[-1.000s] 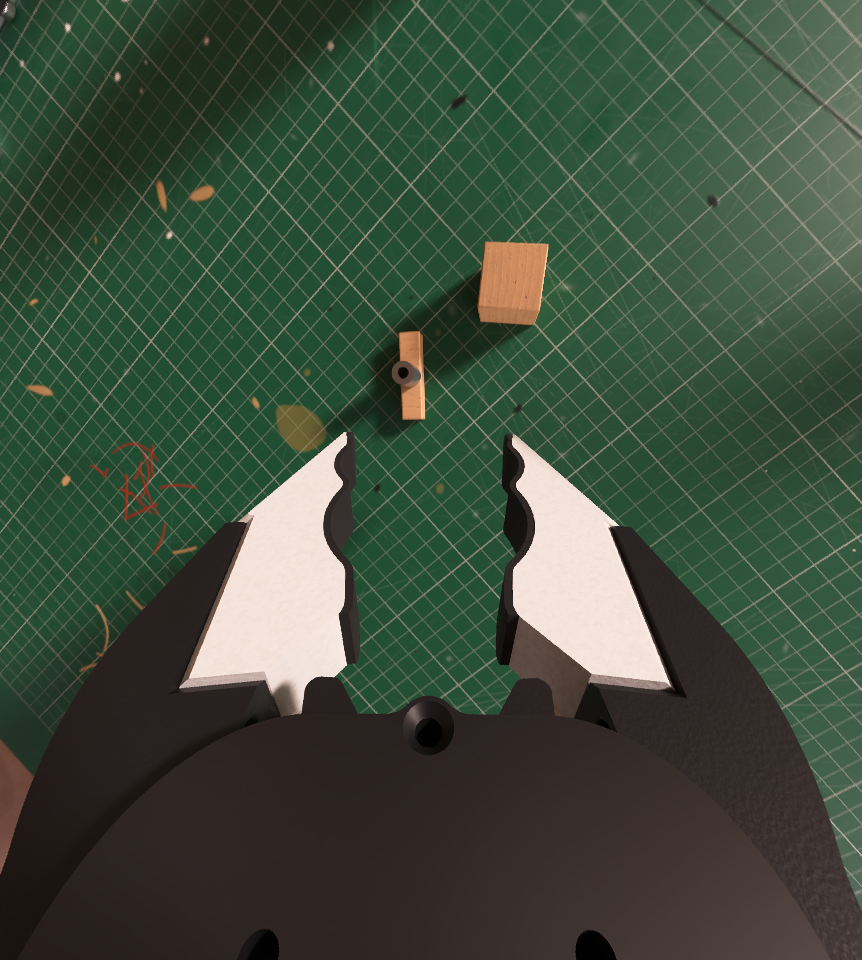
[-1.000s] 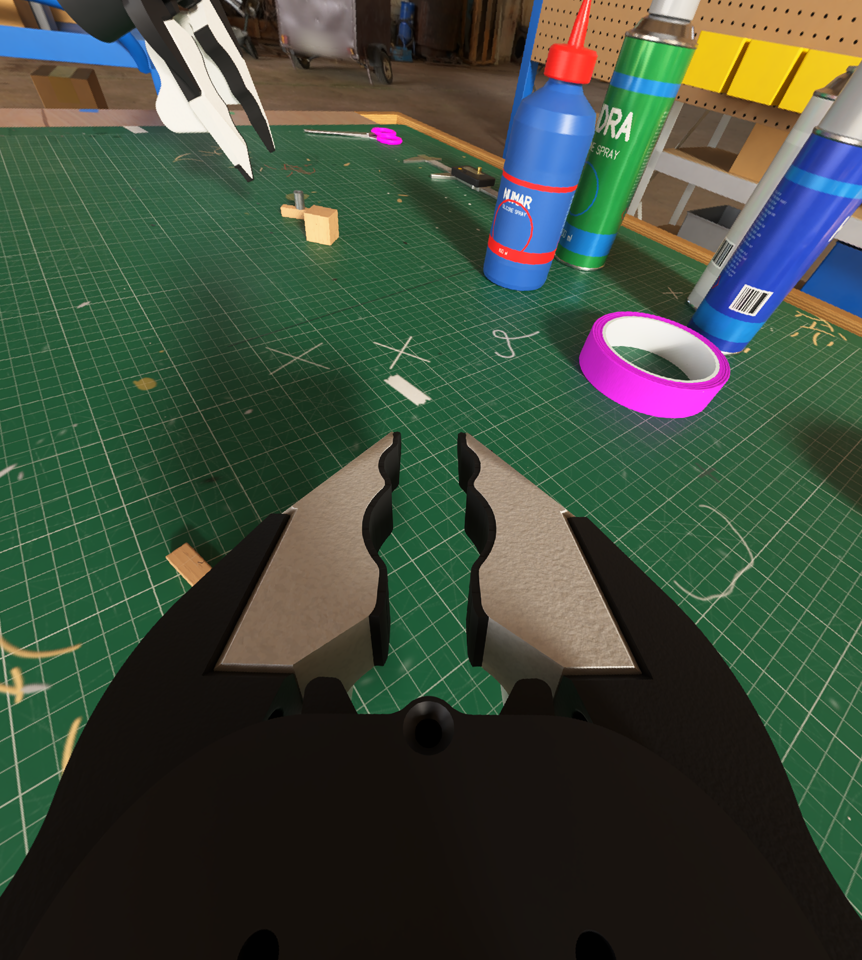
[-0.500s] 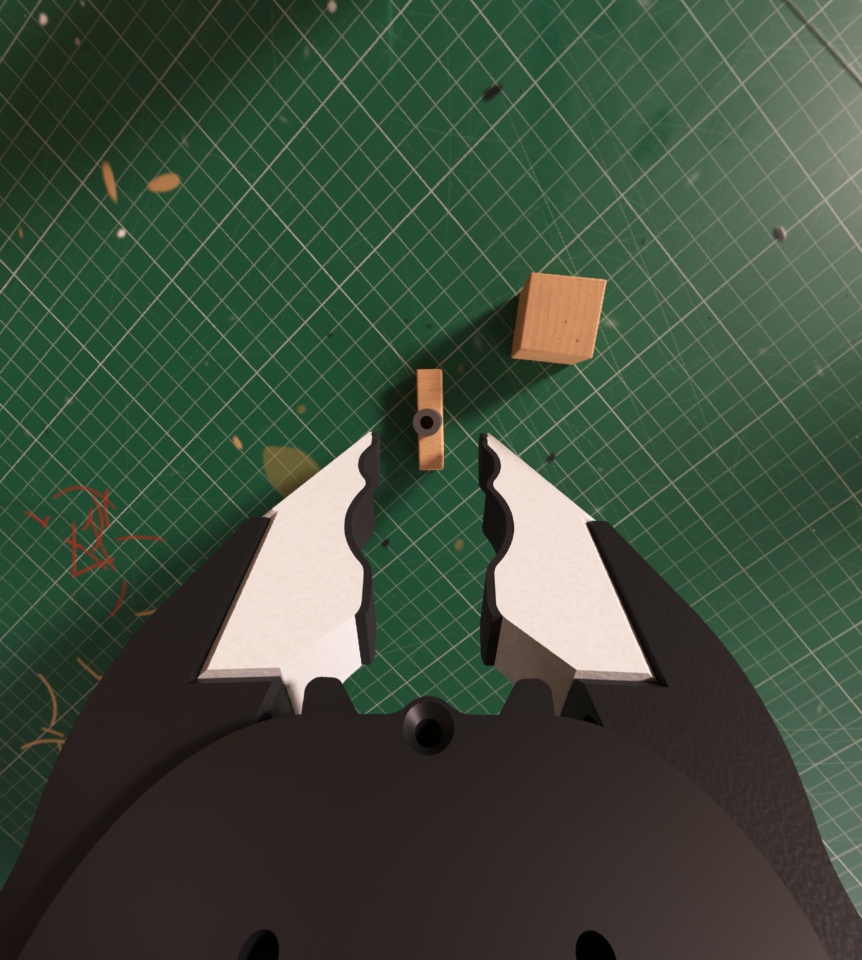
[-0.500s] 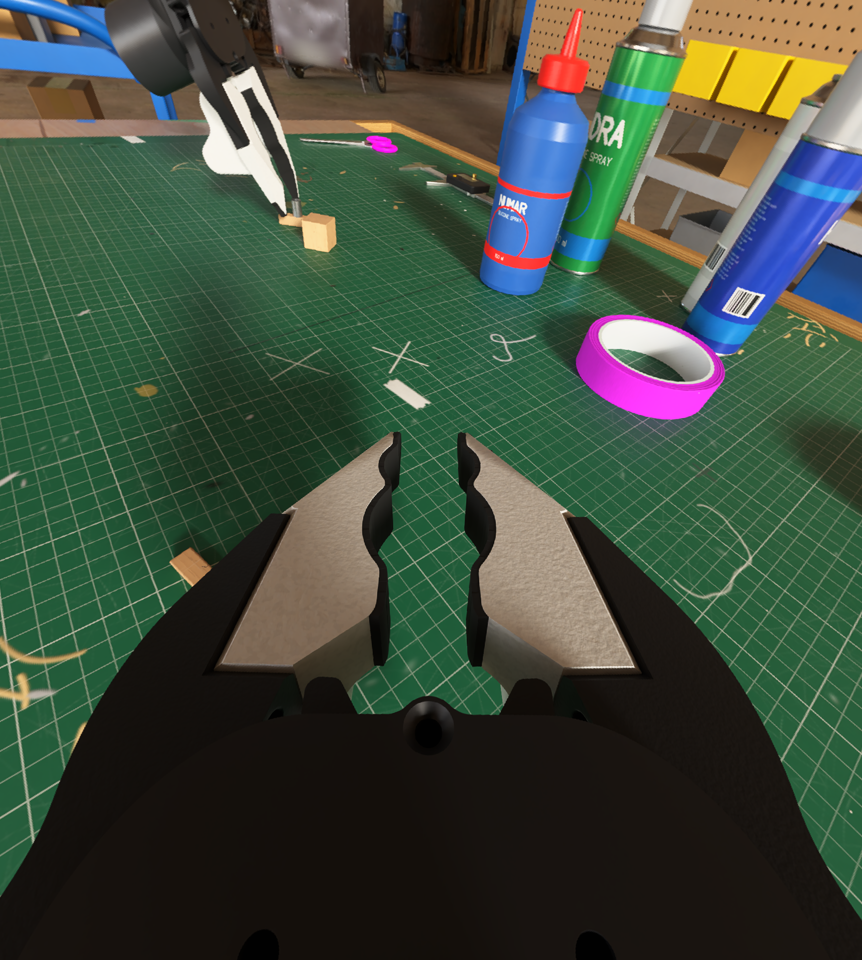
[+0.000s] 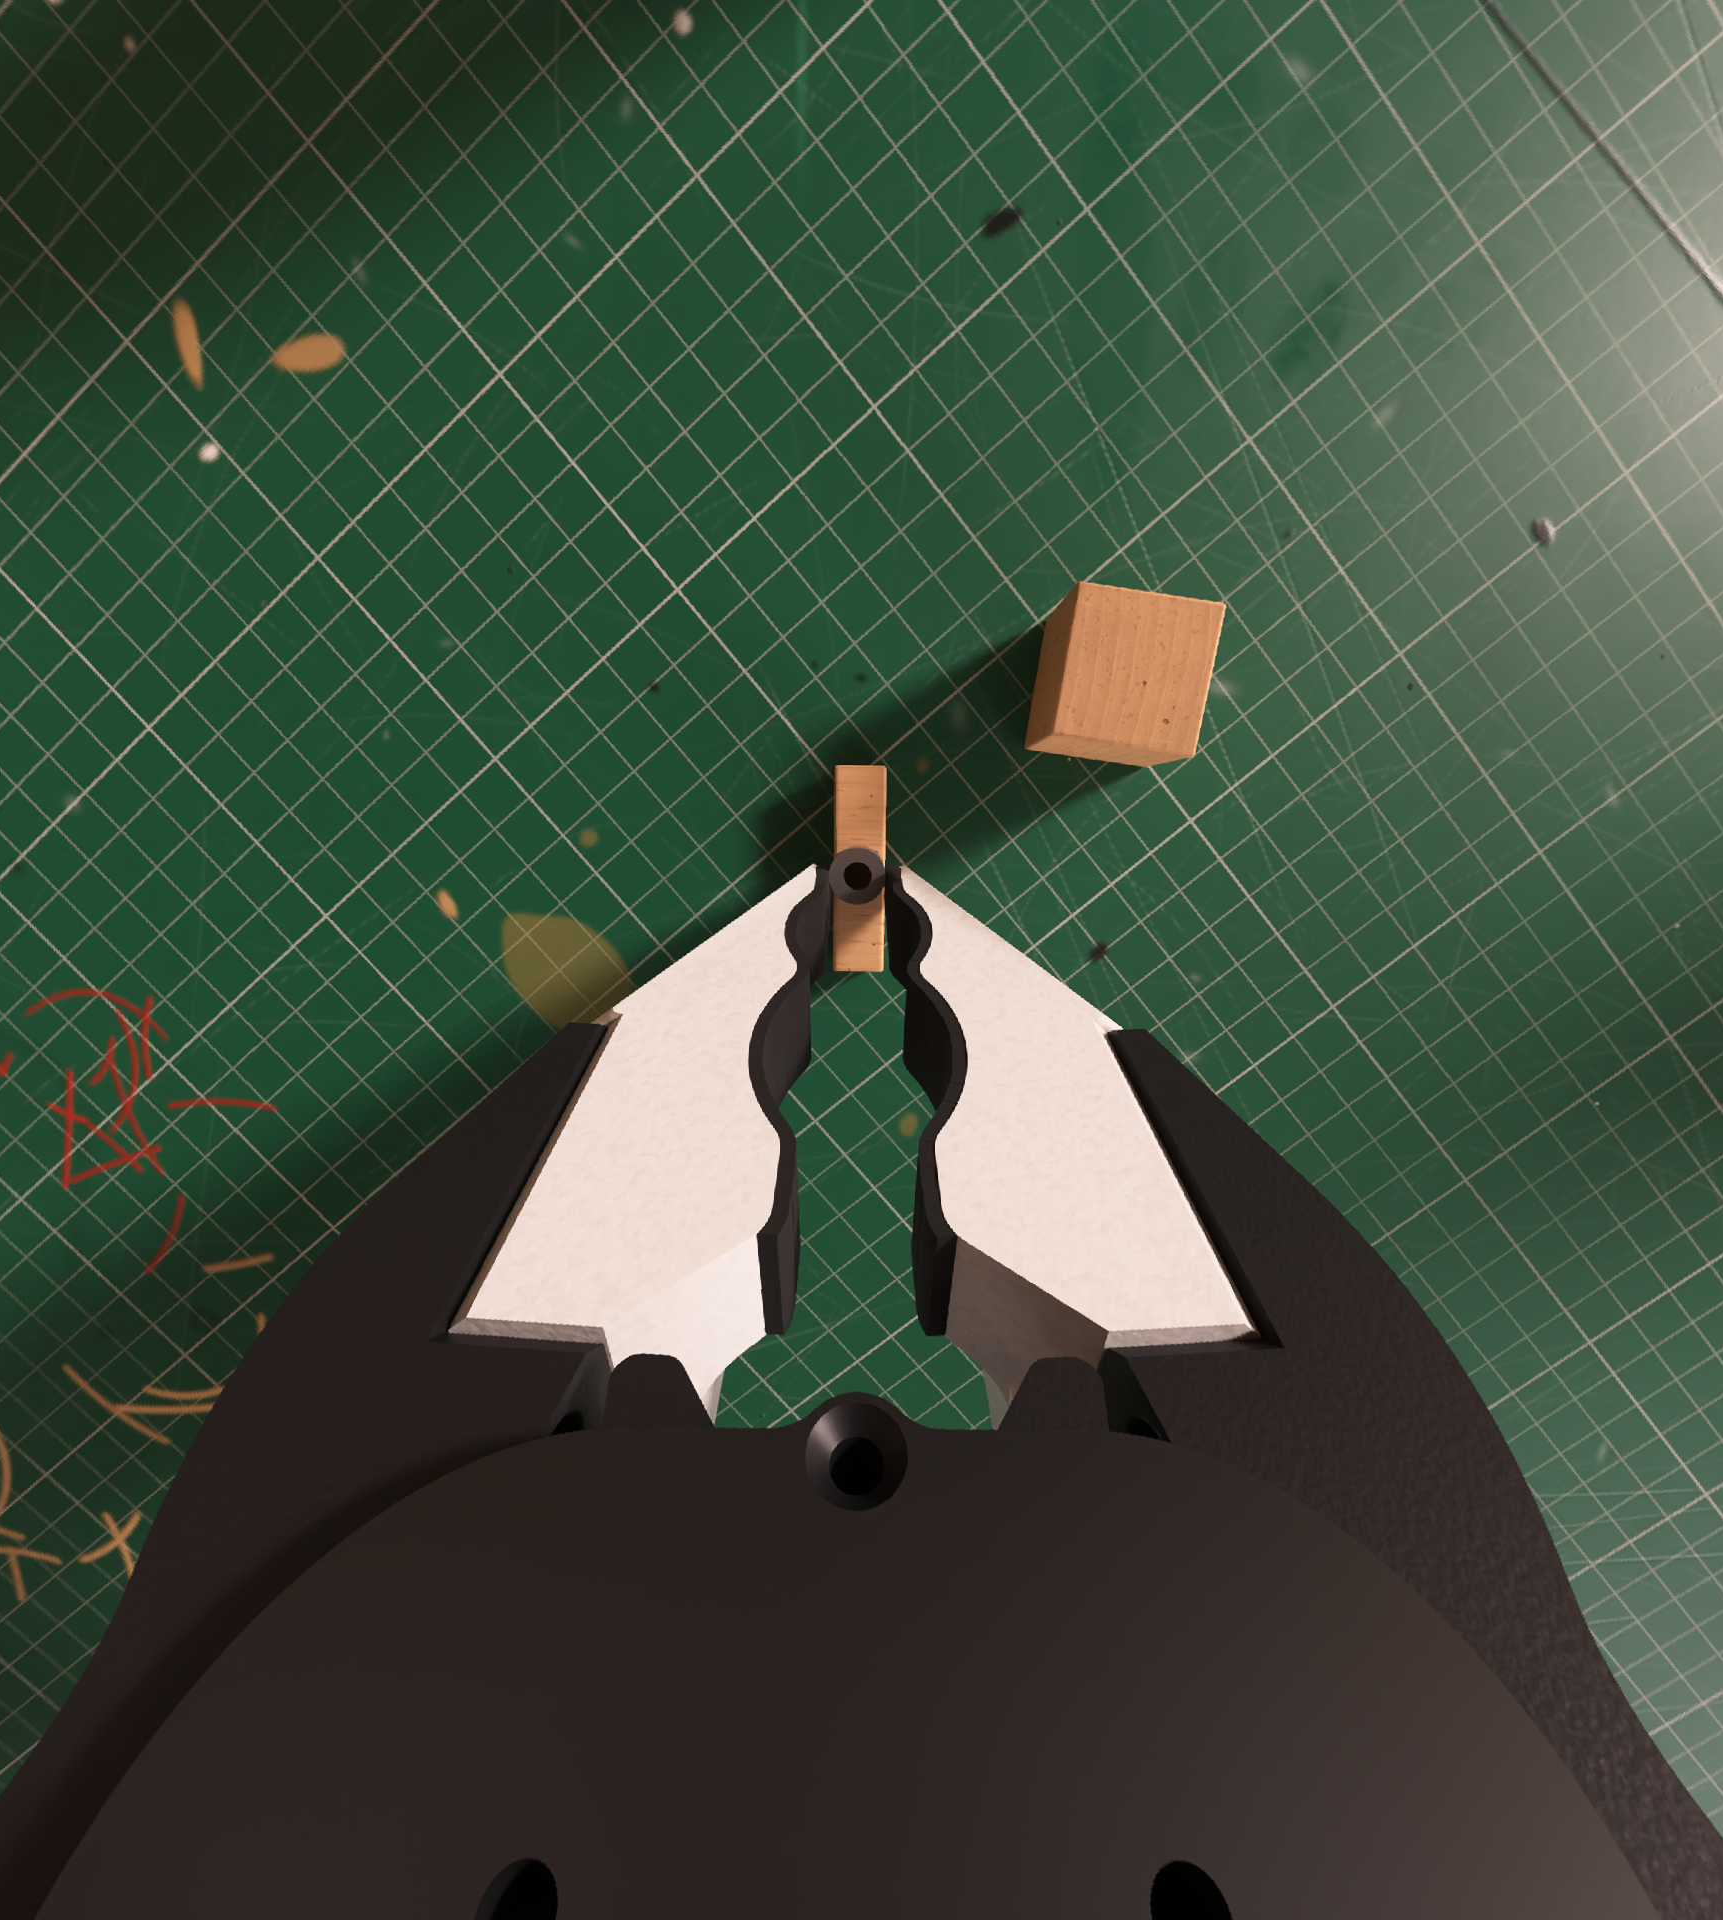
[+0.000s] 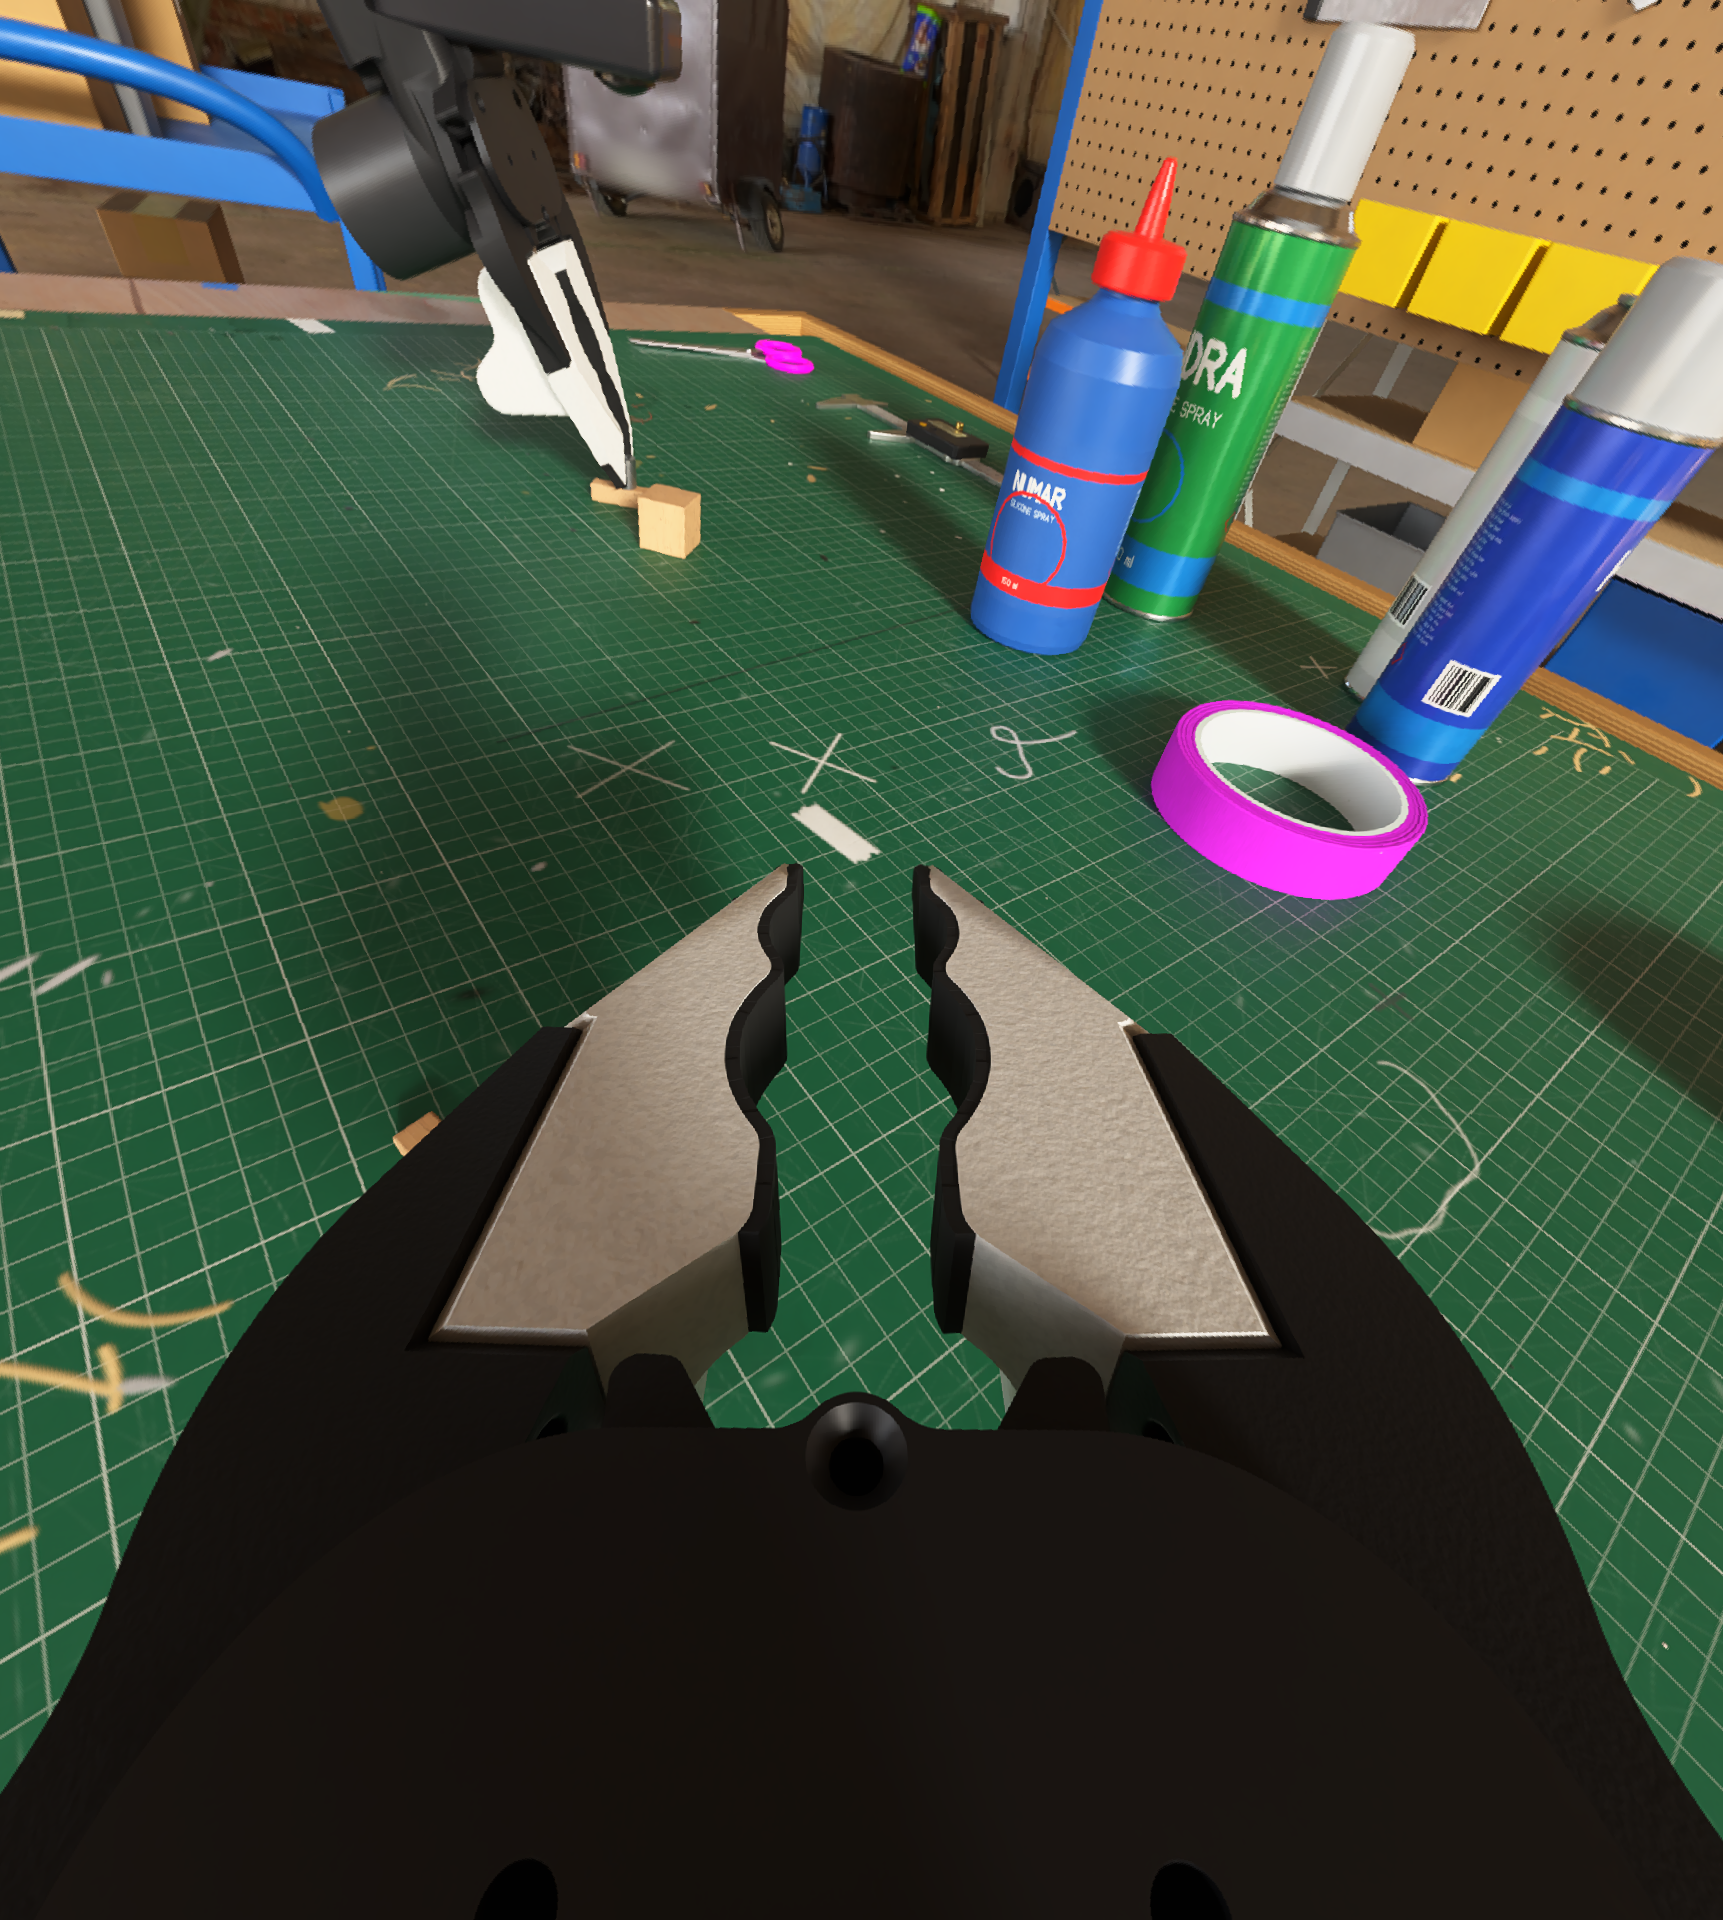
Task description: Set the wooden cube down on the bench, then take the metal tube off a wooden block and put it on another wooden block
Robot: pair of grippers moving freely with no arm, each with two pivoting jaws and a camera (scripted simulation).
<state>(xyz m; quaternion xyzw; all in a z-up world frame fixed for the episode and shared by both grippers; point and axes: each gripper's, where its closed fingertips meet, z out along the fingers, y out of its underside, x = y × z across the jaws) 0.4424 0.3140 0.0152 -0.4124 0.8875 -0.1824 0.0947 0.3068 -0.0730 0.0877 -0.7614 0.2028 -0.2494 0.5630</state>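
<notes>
Nearest, in the right wrist view: right gripper (image 6: pixel 855 883) parted and empty over the green worktop (image 6: pixel 317 935). Beside it to the left, a small wooden offcut (image 6: pixel 415 1132), partly hidden. Farther right, a magenta tape roll (image 6: pixel 1288 800), then a blue spray can (image 6: pixel 1563 520), a blue glue bottle (image 6: pixel 1075 468) and a green spray can (image 6: pixel 1241 364) along the edge. Farthest, left gripper (image 5: pixel 857 875) pointing straight down, closed on the metal tube (image 5: pixel 857 875): dark grey, hollow, upright on a thin flat wooden block (image 5: pixel 858 816). Just beside, apart, the wooden cube (image 5: pixel 1125 688), pale, resting on the worktop.
</notes>
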